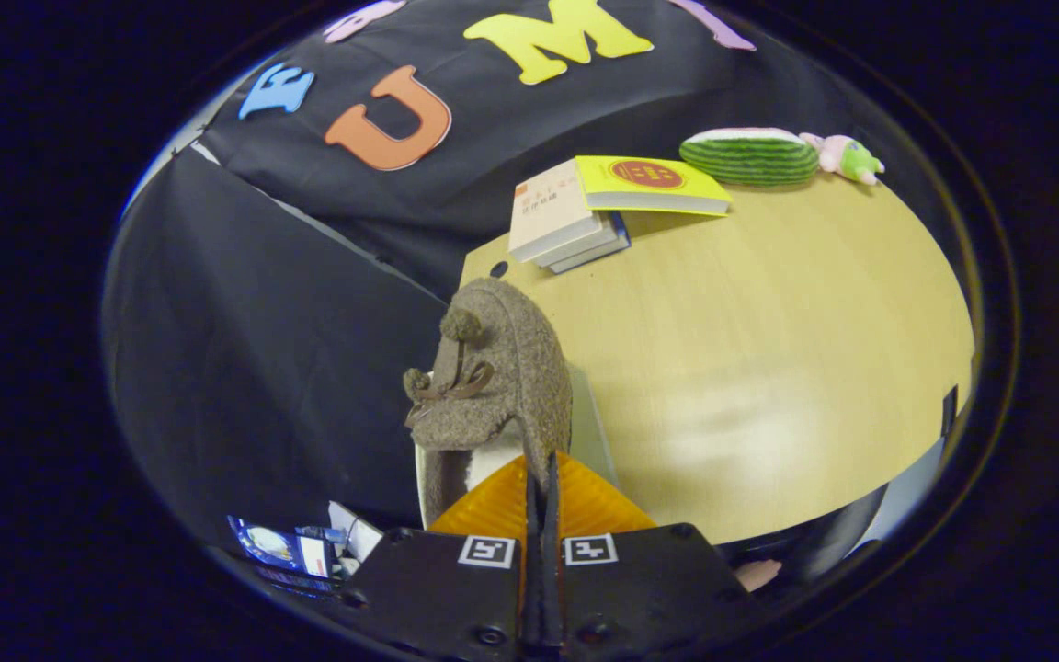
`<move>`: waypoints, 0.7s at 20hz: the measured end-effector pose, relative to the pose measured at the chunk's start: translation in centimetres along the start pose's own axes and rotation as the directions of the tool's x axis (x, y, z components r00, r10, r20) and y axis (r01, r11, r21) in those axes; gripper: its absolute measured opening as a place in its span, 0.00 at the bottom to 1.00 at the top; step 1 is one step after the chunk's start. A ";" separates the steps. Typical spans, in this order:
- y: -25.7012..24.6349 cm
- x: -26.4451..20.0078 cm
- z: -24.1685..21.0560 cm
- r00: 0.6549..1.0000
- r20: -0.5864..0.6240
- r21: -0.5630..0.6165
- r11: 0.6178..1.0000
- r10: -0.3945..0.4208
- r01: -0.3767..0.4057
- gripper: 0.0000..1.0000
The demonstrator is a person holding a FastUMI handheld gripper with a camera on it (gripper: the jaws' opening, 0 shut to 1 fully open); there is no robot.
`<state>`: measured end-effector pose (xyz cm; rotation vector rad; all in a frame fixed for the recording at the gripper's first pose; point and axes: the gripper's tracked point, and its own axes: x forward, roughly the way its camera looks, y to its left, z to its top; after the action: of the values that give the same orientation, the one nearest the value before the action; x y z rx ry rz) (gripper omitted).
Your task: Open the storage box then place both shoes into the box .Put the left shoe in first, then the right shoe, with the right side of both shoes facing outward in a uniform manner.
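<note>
A brown fuzzy shoe (493, 377) with pompom laces hangs in the air, toe pointing away from me, its white lining showing at the heel. My gripper (540, 487) is shut on the shoe's heel rim, the two orange fingers (585, 506) pressed together on it. The shoe is held over the left edge of the wooden table (768, 368), partly above the dark cloth beside it. A pale grey edge (596, 432) shows just right of the shoe; I cannot tell what it belongs to.
A stack of books (575, 216) with a yellow one on top lies at the far side of the table. Beyond it sit a green striped plush (750, 156) and a small pink and green toy (847, 156). Some packets (286, 547) lie low on the left.
</note>
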<state>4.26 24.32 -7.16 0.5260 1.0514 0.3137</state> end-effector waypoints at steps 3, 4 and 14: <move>1.9 2.1 -0.8 1.000 -0.012 0.001 1.000 -0.001 0.001 0.06; 2.3 2.8 -1.2 1.000 -0.023 0.000 1.000 -0.006 0.006 0.06; 1.5 7.4 -4.2 0.992 -0.086 0.005 0.995 -0.095 0.096 0.08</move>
<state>4.01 30.23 -13.47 0.4722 1.1577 0.2488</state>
